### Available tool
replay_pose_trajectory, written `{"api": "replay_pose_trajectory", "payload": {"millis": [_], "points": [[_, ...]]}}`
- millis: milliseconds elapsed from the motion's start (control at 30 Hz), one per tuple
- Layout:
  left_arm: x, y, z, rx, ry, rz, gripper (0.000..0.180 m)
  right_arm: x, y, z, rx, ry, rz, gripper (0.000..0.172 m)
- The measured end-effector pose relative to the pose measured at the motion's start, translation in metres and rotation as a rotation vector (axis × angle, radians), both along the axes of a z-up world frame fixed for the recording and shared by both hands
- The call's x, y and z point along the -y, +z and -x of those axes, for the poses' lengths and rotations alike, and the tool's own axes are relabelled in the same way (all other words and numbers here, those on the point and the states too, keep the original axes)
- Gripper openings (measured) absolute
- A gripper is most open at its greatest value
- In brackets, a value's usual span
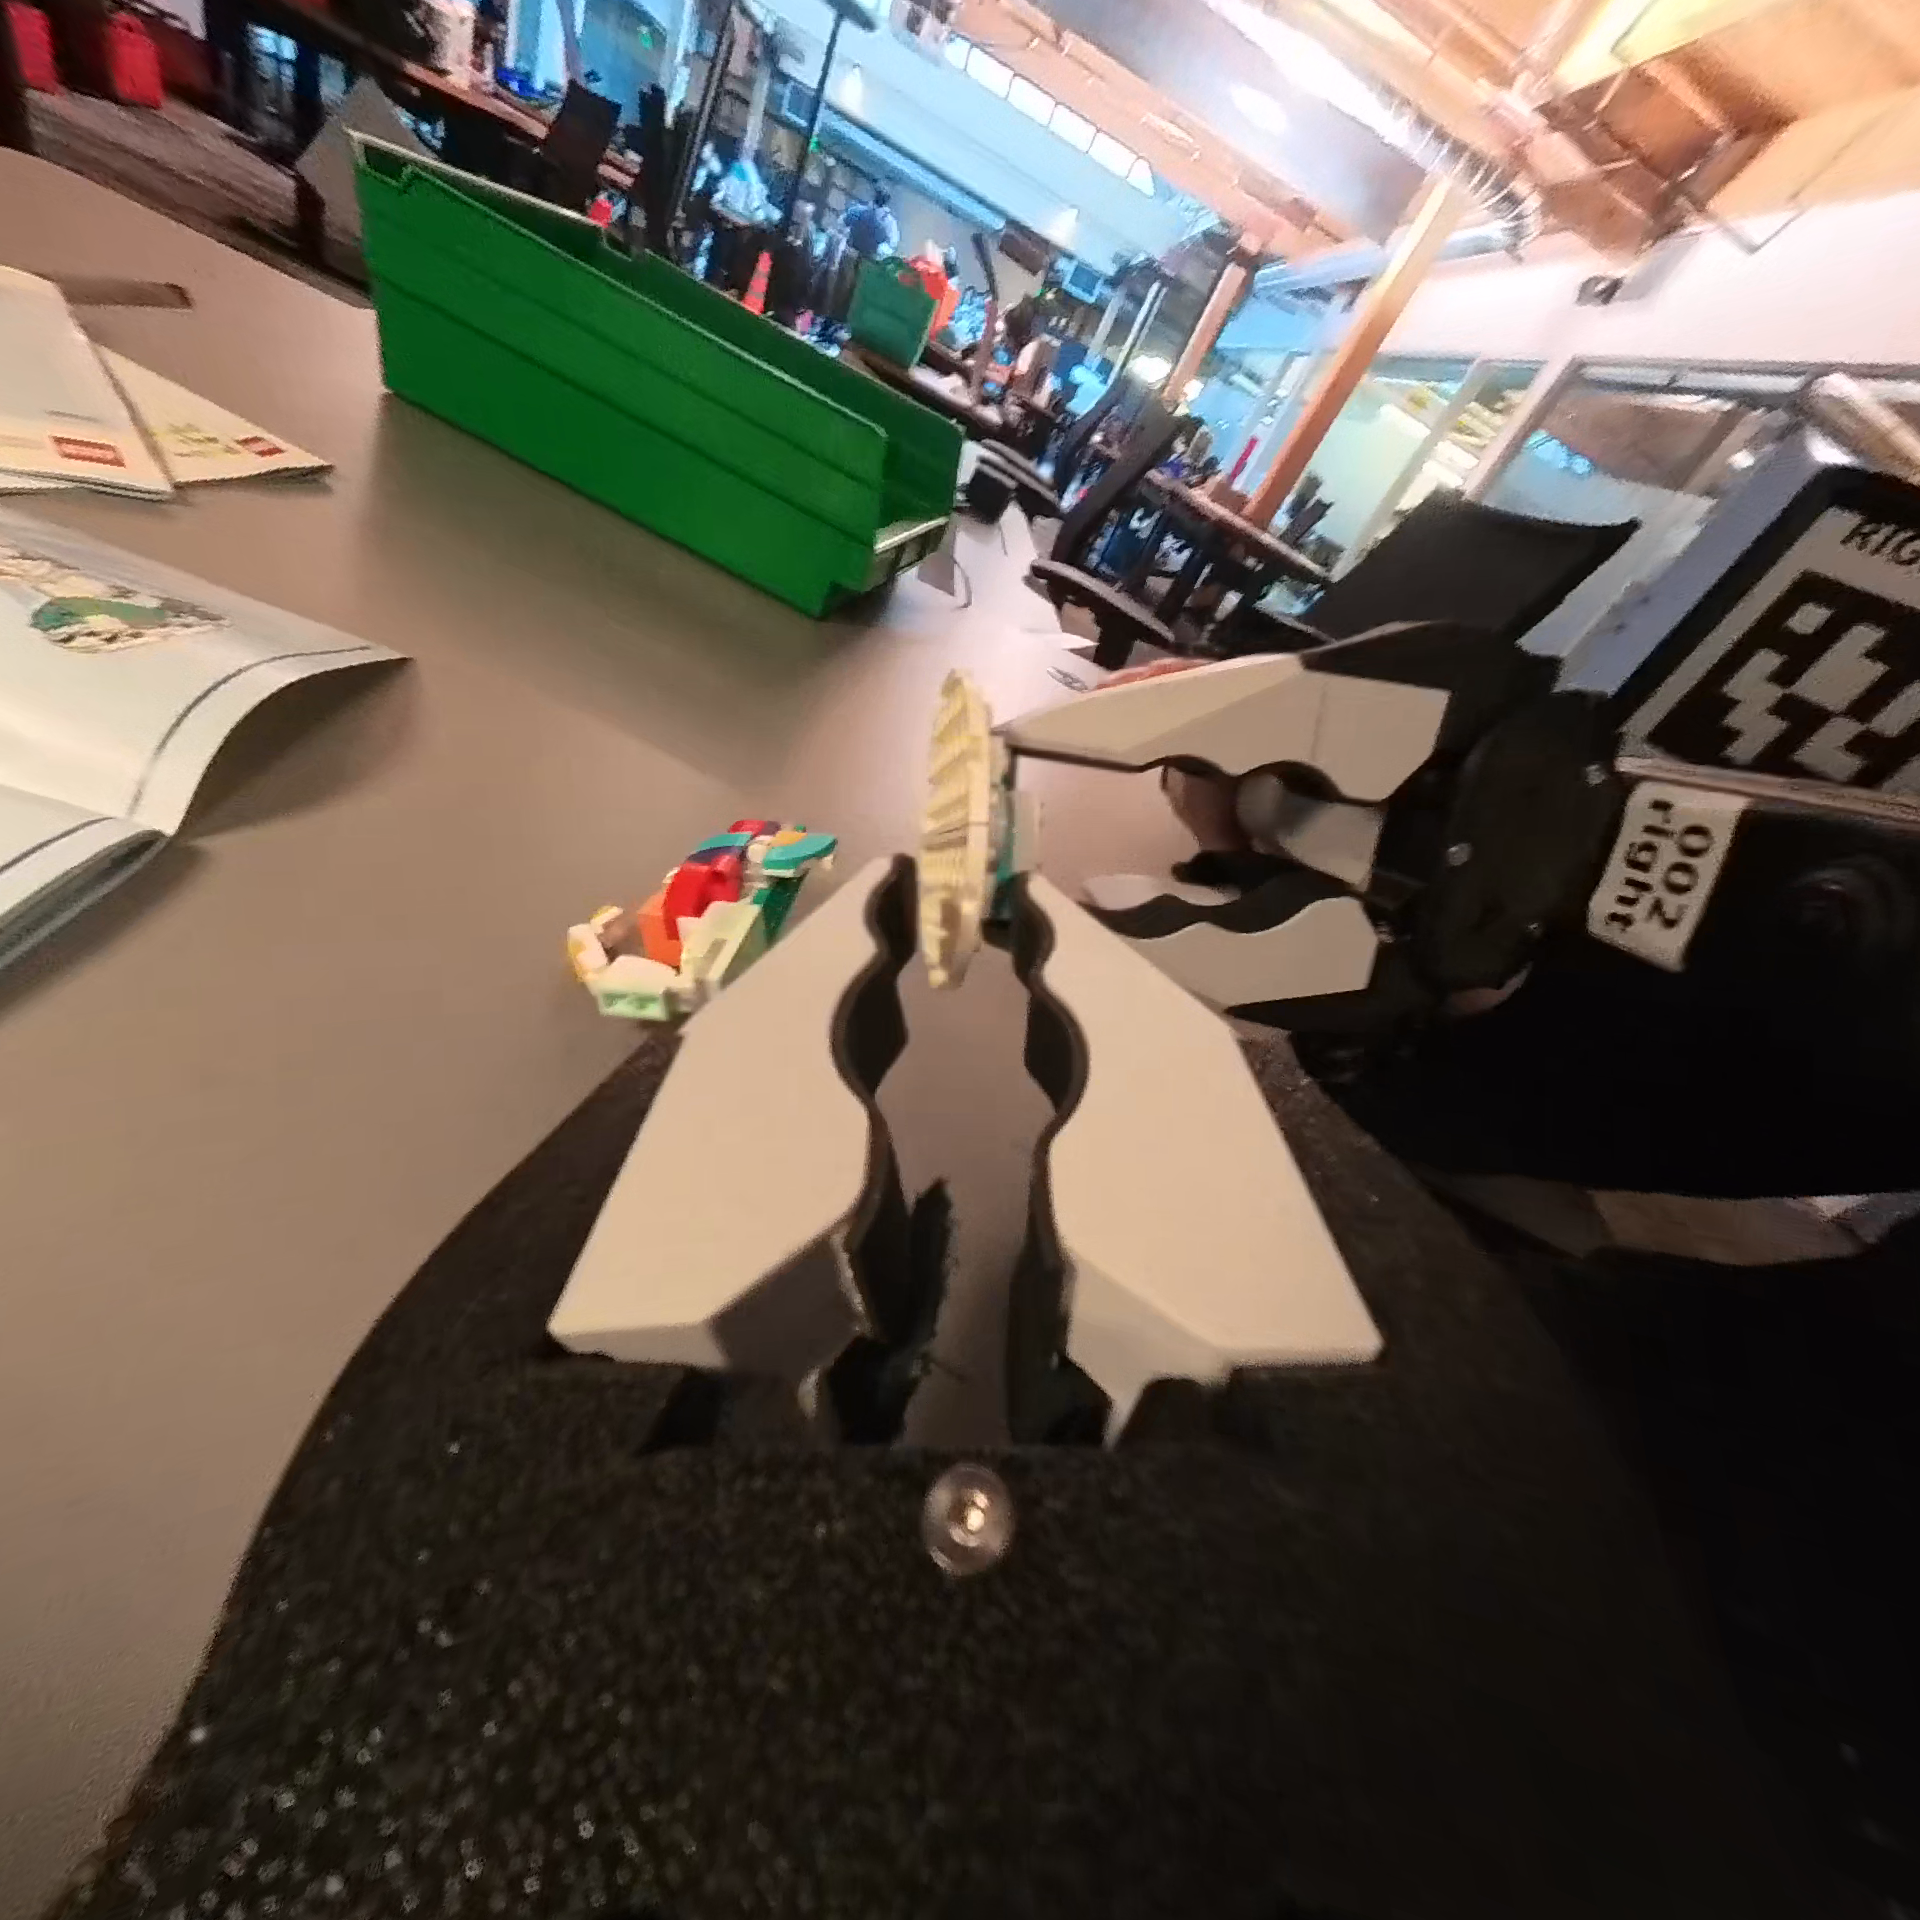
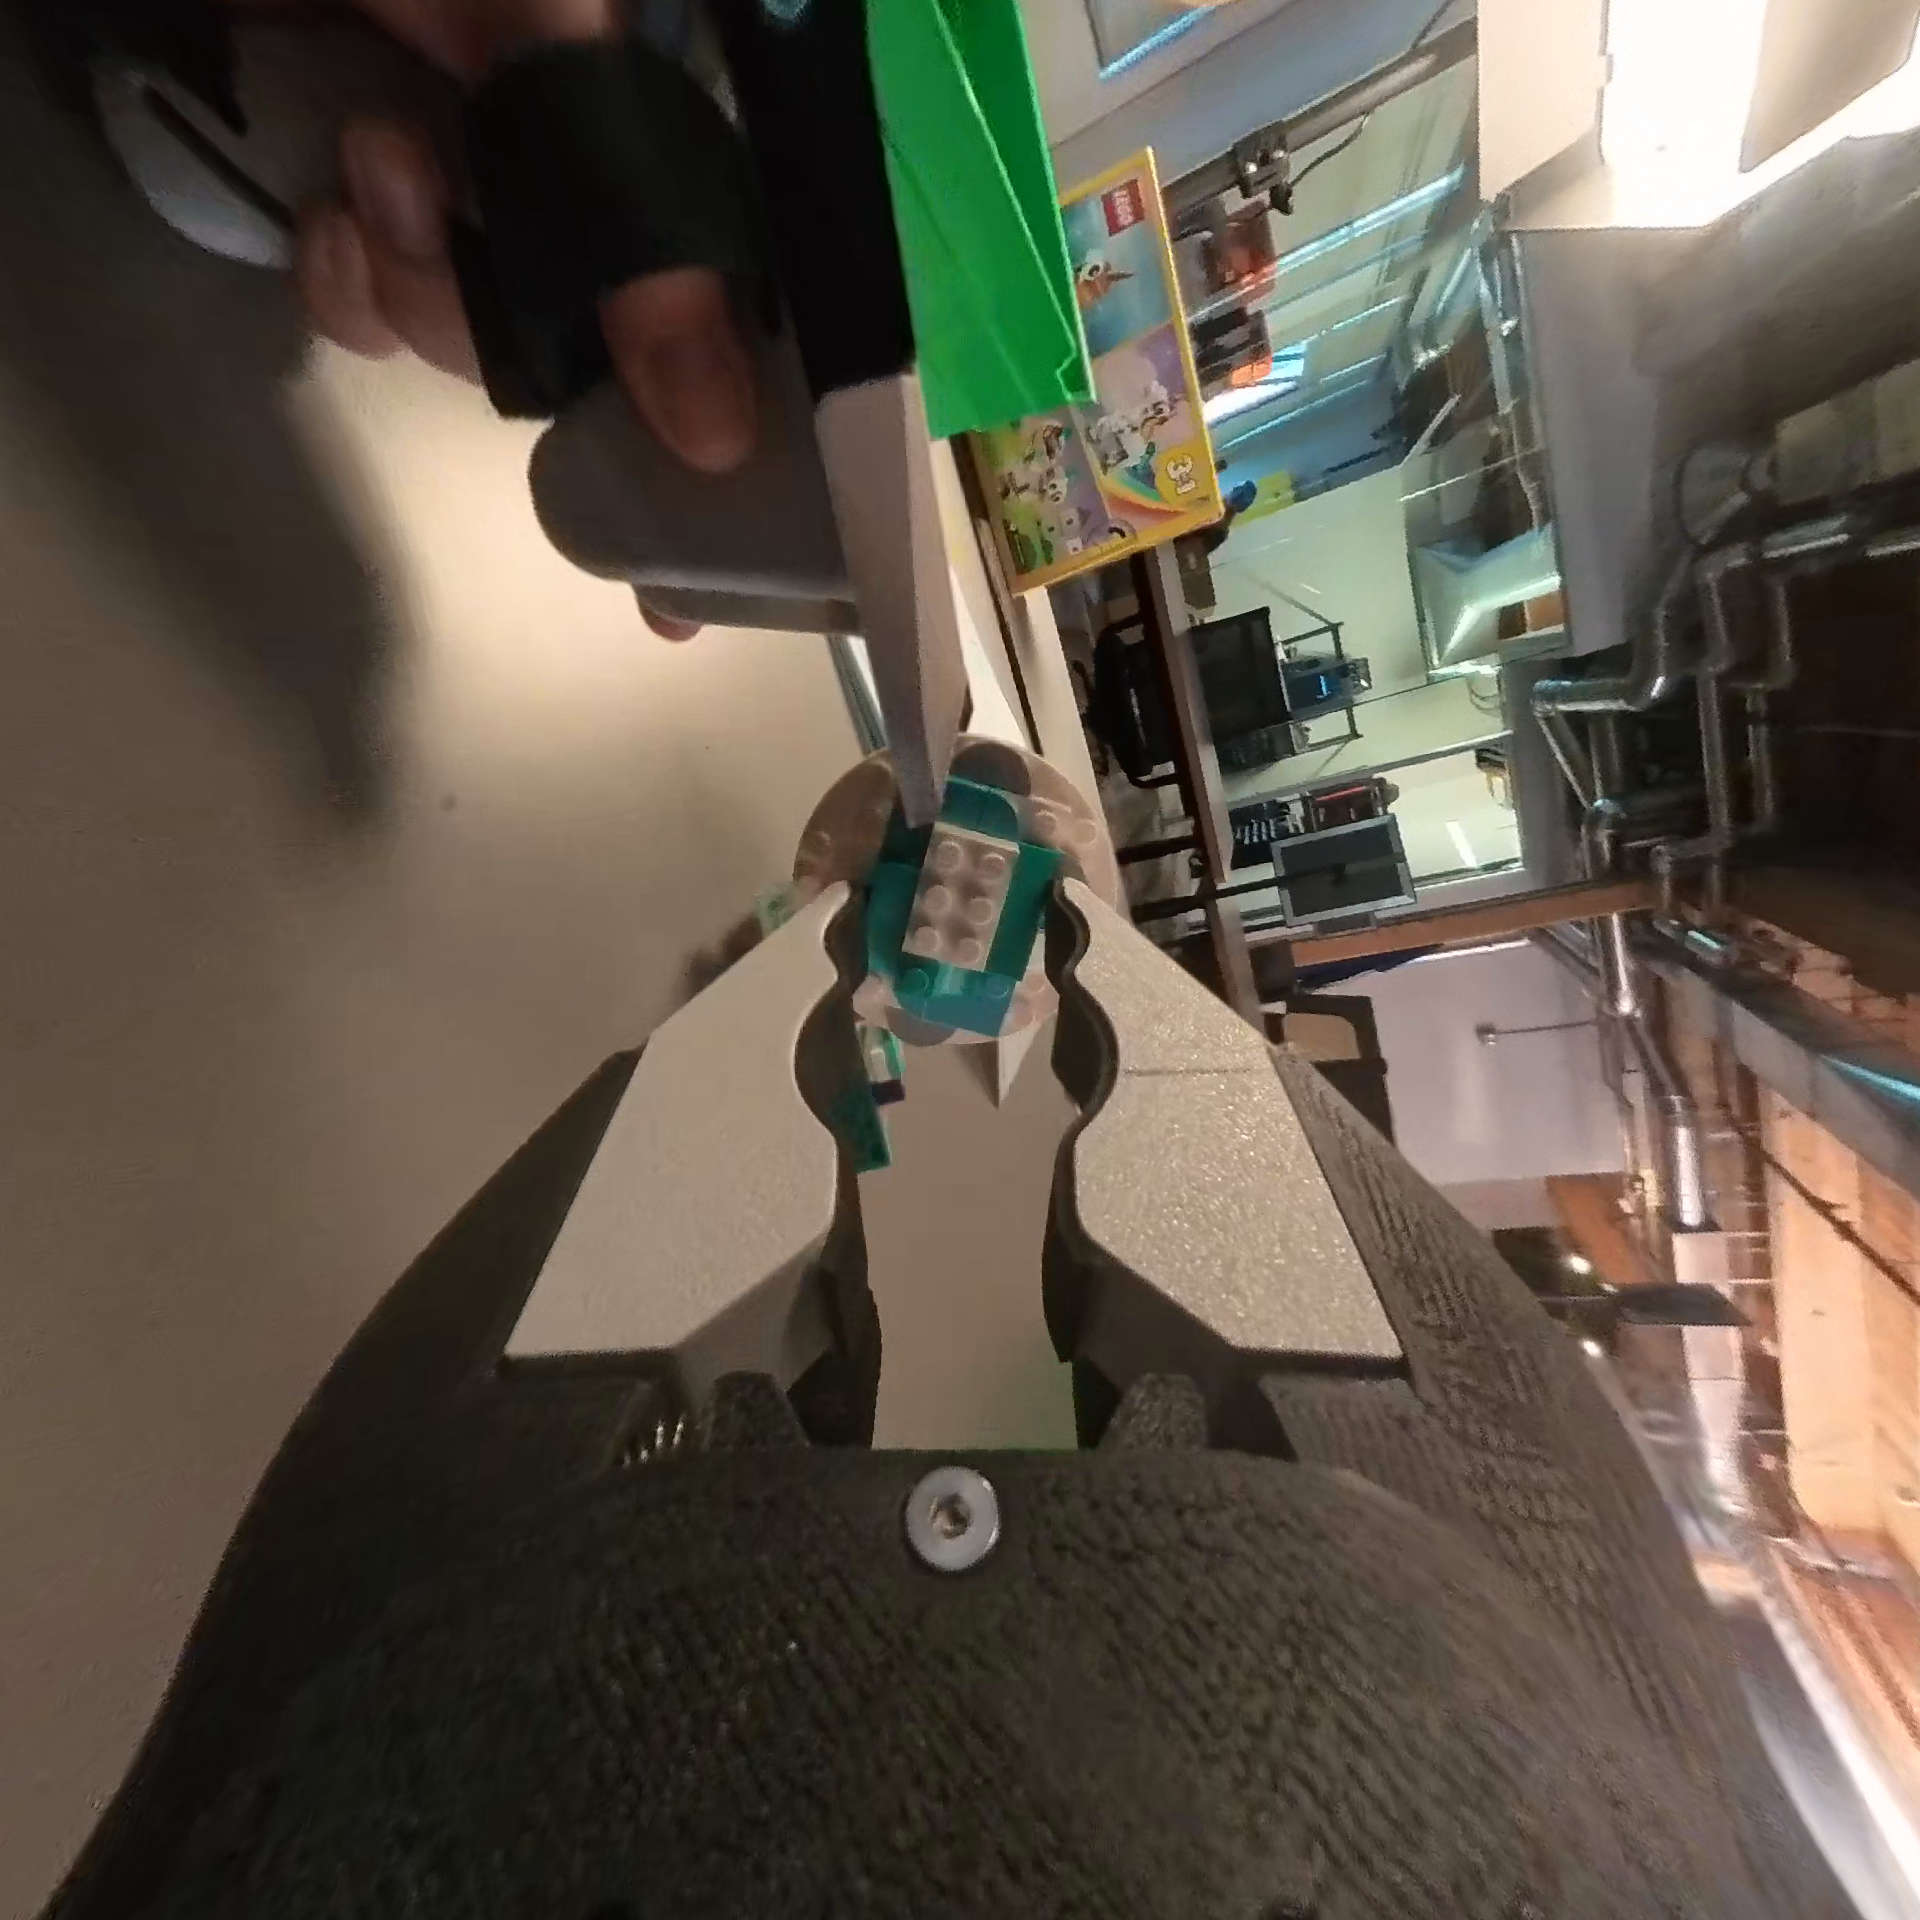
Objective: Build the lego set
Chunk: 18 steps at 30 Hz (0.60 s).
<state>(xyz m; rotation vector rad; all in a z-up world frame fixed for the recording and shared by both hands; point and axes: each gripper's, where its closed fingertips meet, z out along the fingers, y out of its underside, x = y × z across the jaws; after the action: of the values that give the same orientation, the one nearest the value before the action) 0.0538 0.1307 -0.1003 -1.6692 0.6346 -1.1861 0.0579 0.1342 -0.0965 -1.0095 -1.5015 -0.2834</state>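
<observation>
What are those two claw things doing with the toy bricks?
A person is holding two grippers over a grey table. Both meet at a round cream brick plate with teal and white bricks stuck on one face. The right gripper clamps the teal bricks from the sides. The left gripper straddles the plate's edge, fingers slightly apart. A small colourful brick model lies on the table nearby.

Left gripper [image 1: 961, 894] points forward over the table, jaws slightly apart, gaps beside the disc [image 1: 956, 831] between them. Right gripper [image 2: 951, 914] comes in sideways from the right, pads pressing the disc's teal block [image 2: 956, 914]. Hand [image 2: 582, 312] grips left handle.
</observation>
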Motion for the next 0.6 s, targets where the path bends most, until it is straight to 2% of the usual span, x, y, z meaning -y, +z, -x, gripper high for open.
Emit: {"api": "replay_pose_trajectory", "payload": {"millis": [33,133,300,367,600], "points": [[0.002,0.002,-0.002,0.019,-0.018,-0.001,0.008,0.0,0.001,0.0,-0.006,-0.005,-0.001,0.033],[0.002,0.002,-0.002,0.019,-0.012,0.007,0.007,-0.001,0.001,0.0,-0.028,-0.019,-0.006,0.033],[0.002,0.007,0.0,0.114,-0.027,0.107,0.006,-0.001,0.005,0.002,-0.06,-0.077,-0.096,0.033],[0.002,0.007,0.002,0.122,-0.03,0.111,0.007,-0.001,0.005,0.003,-0.092,-0.09,-0.069,0.033],[0.001,-0.013,-0.001,-0.185,0.023,-0.1,0.007,-0.002,-0.014,0.0,-0.106,-0.021,0.287,0.031]]}}
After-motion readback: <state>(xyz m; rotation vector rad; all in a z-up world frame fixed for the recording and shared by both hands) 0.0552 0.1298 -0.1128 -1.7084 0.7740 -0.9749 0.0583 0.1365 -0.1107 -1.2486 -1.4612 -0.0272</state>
